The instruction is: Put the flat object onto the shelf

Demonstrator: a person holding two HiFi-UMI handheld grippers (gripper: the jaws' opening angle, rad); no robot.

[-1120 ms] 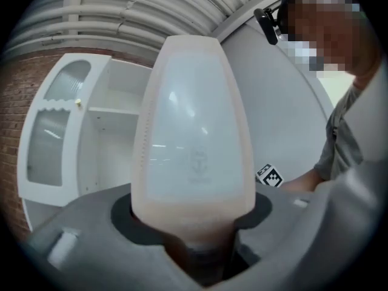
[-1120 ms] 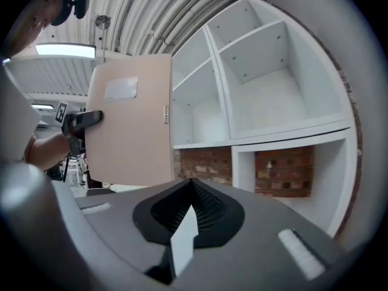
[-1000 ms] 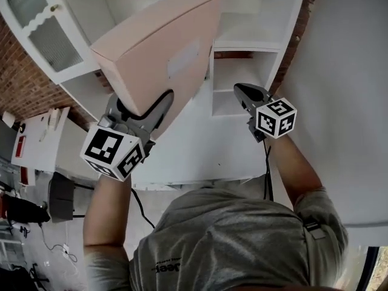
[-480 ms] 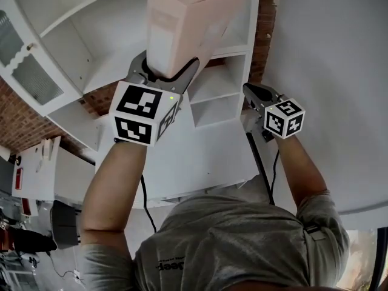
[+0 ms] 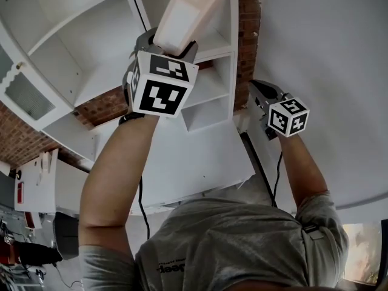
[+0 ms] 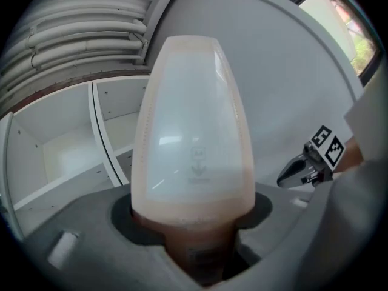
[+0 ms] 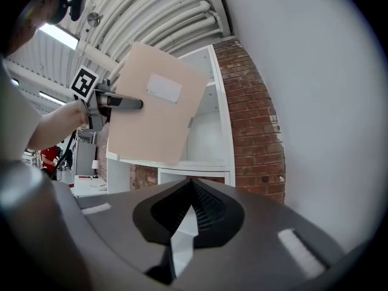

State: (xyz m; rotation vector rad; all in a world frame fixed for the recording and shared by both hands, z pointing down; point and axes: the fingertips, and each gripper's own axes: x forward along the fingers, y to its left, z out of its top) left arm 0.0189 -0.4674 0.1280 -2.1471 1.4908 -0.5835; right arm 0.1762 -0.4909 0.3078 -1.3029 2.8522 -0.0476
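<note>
**Flat object raised to the shelf, not yet set down**

Flat object (image 5: 193, 8), a pale pink board-like box, stands on edge in the left gripper (image 5: 168, 41), whose jaws pinch its lower end. It rises ahead of those jaws toward the white shelf unit (image 5: 209, 83). Lifting looks done. What is left, by my reading, is to steer it into a compartment, rest it on a board and let go.

From the right gripper's side the object hangs tilted in front of the shelf's upper opening and rests on nothing. Whether its far edge has passed the shelf front I cannot tell.

The right gripper (image 5: 257, 90) has its jaws pressed together on nothing. It sits lower than the left one, off to its right, well apart from the object.

A vertical divider (image 6: 100, 132) runs just left of the left gripper's load and could catch a corner. A brick wall (image 7: 254, 120) lies beyond the shelf, and ceiling pipes (image 6: 79, 29) run overhead.
</note>
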